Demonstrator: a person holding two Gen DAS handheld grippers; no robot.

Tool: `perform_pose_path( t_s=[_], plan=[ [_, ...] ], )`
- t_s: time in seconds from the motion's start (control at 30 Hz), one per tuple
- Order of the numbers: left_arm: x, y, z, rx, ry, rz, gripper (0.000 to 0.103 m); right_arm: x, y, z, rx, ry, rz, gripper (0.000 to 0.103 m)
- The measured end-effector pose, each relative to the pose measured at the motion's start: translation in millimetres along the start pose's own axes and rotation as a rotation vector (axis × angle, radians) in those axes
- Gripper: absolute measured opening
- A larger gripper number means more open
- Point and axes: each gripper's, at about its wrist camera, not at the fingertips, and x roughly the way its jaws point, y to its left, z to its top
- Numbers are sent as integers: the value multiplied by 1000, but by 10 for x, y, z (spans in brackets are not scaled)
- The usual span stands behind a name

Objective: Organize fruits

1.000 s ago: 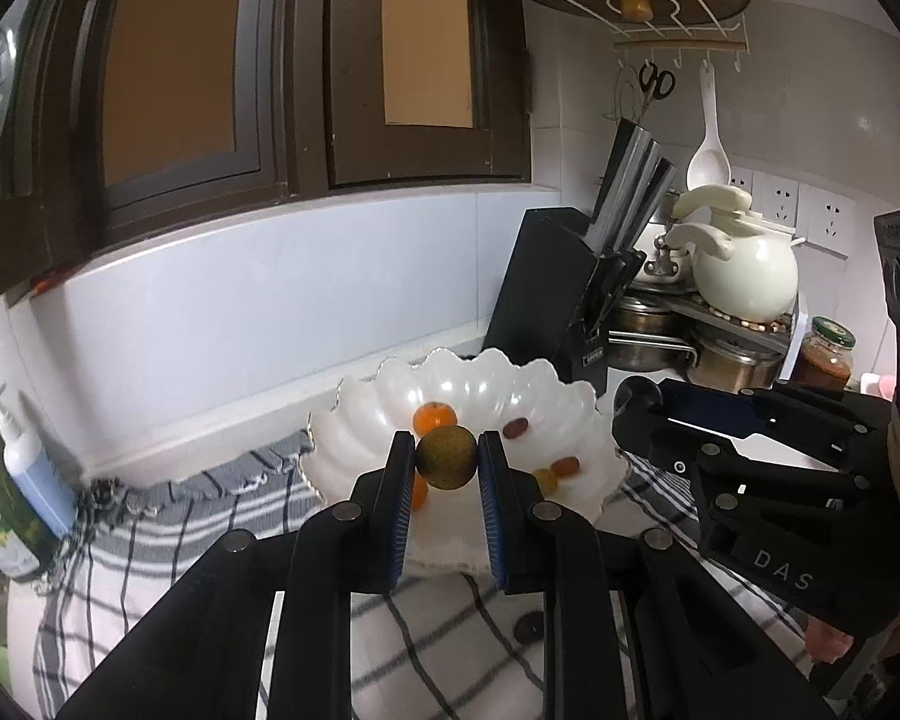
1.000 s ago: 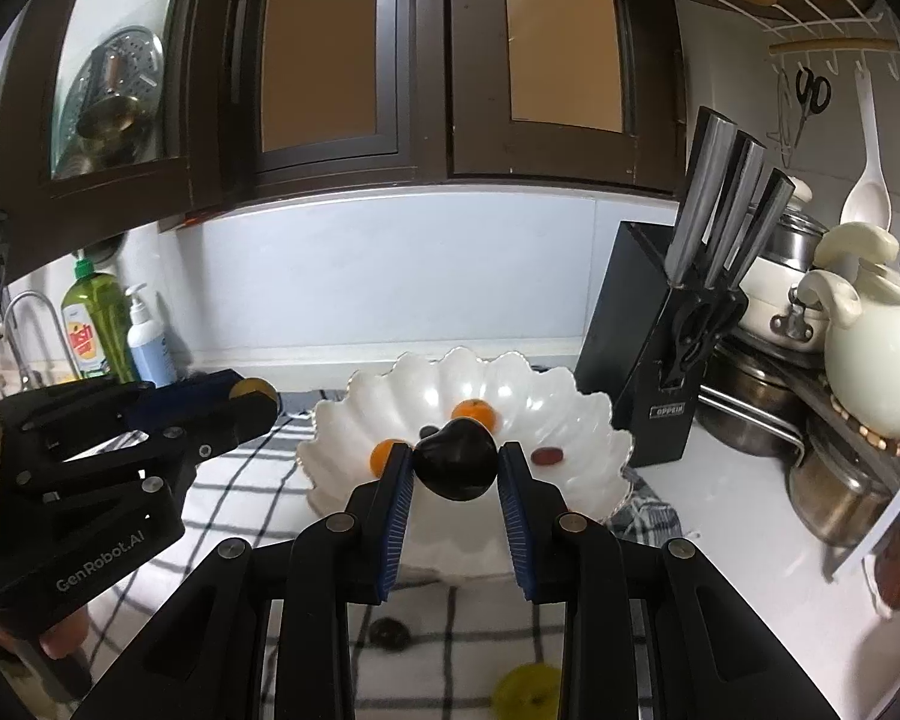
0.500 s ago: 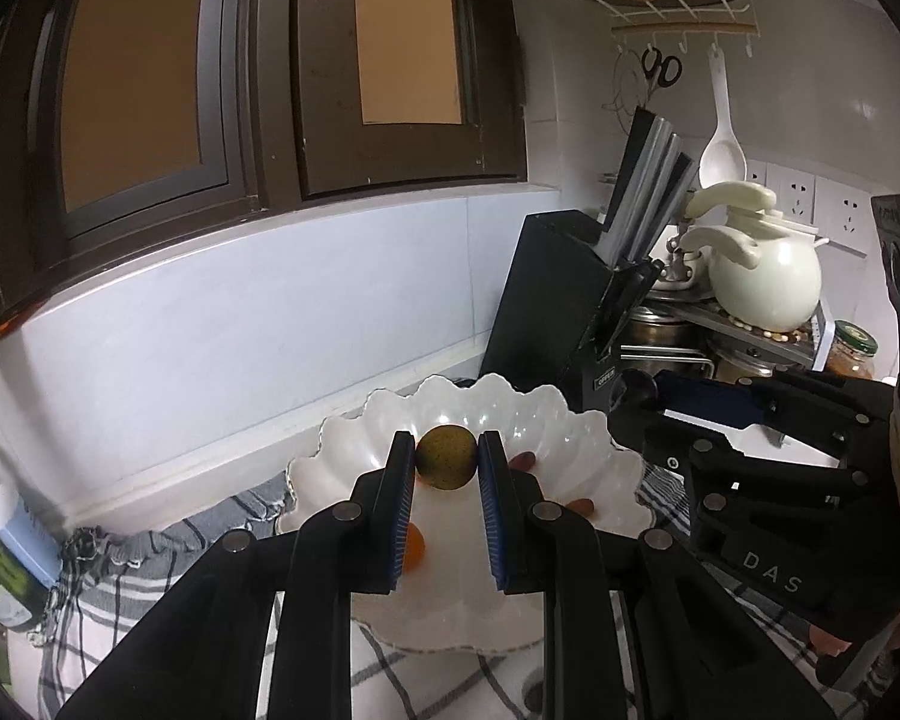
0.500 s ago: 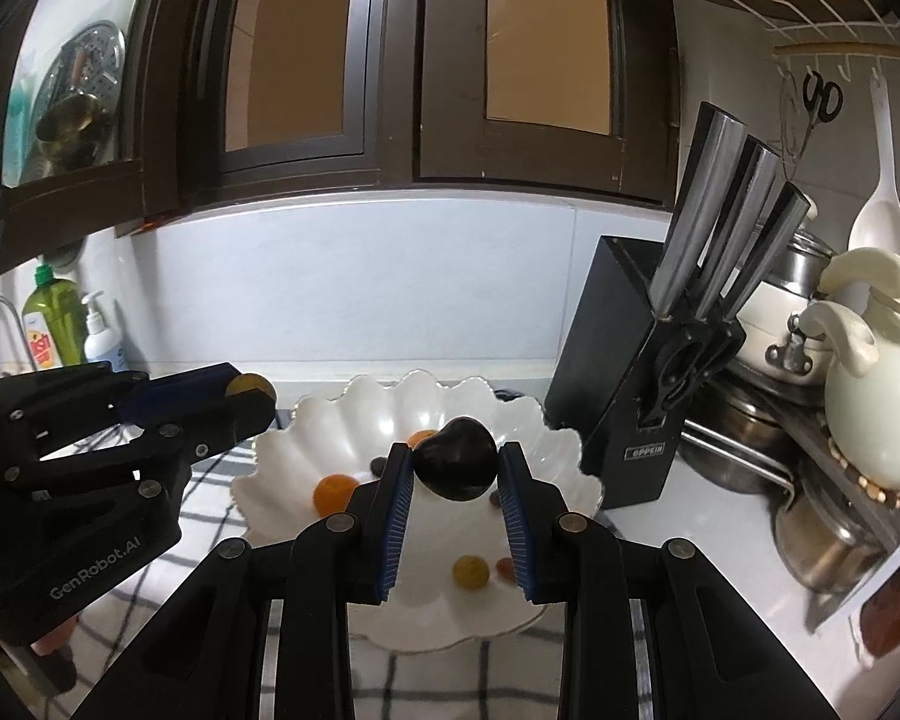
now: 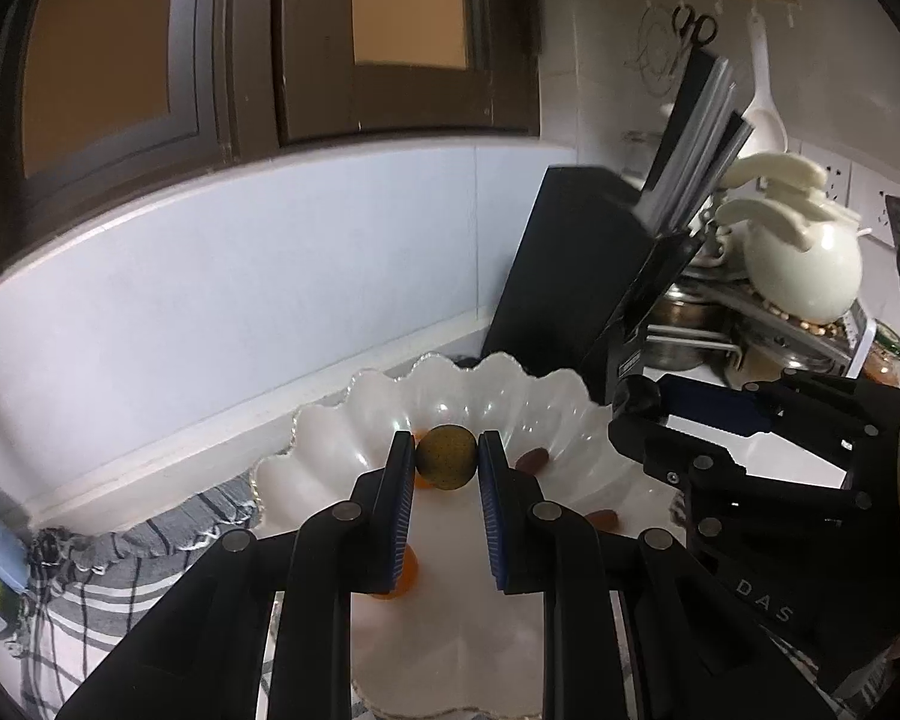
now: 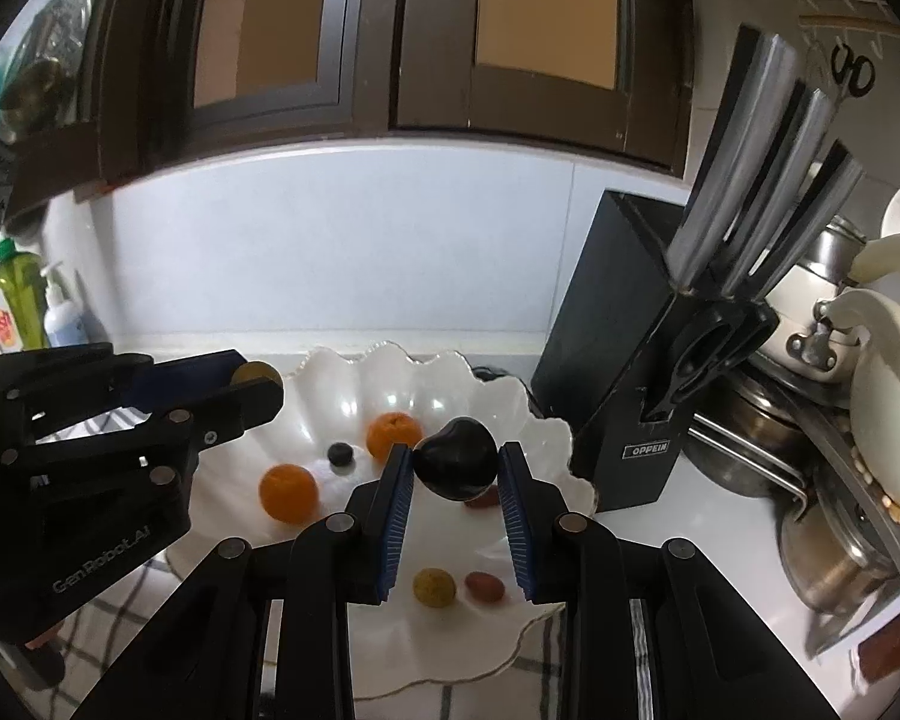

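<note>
The white scalloped bowl (image 6: 528, 414) fills the lower middle of both views, on a checked cloth (image 5: 120, 546). In the right wrist view it already keeps two oranges (image 6: 288, 492), a small dark berry (image 6: 339, 454), a small yellow-green fruit (image 6: 434, 587) and a reddish date (image 6: 484, 585).

The left gripper (image 5: 447, 459) is clamped on a round speckled olive-green fruit (image 5: 447, 457), in the centre of its own view, above the inside of the bowl. The right gripper (image 6: 456, 468) is clamped on a glossy dark plum-like fruit (image 6: 456, 467), also above the bowl, near its right rim.

I judge that the step in hand is to put both fruits into the bowl. To do it well, each gripper should go low, close to the bowl floor, before the fingers part, because round fruit rolls easily. A free place is better than on top of the oranges. The two tools are near each other, so releasing one after the other seems safer.

Readable writing: "OPPEIN" on the black knife block (image 6: 618, 360), at the right of the right wrist view; "GenRobot.AI" on the left tool body, lower left of that view; "DAS" on the right tool body, lower right of the left wrist view. The label of the green bottle (image 6: 12, 306) cannot be read.
</note>
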Motion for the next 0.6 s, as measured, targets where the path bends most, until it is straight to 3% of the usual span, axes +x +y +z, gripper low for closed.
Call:
perform_pose_path(
  t_s=[0.6],
  plan=[
    [650, 34, -82, -18, 226, -18, 22, 520, -130, -123, 2, 155, -1, 30]
  ],
)
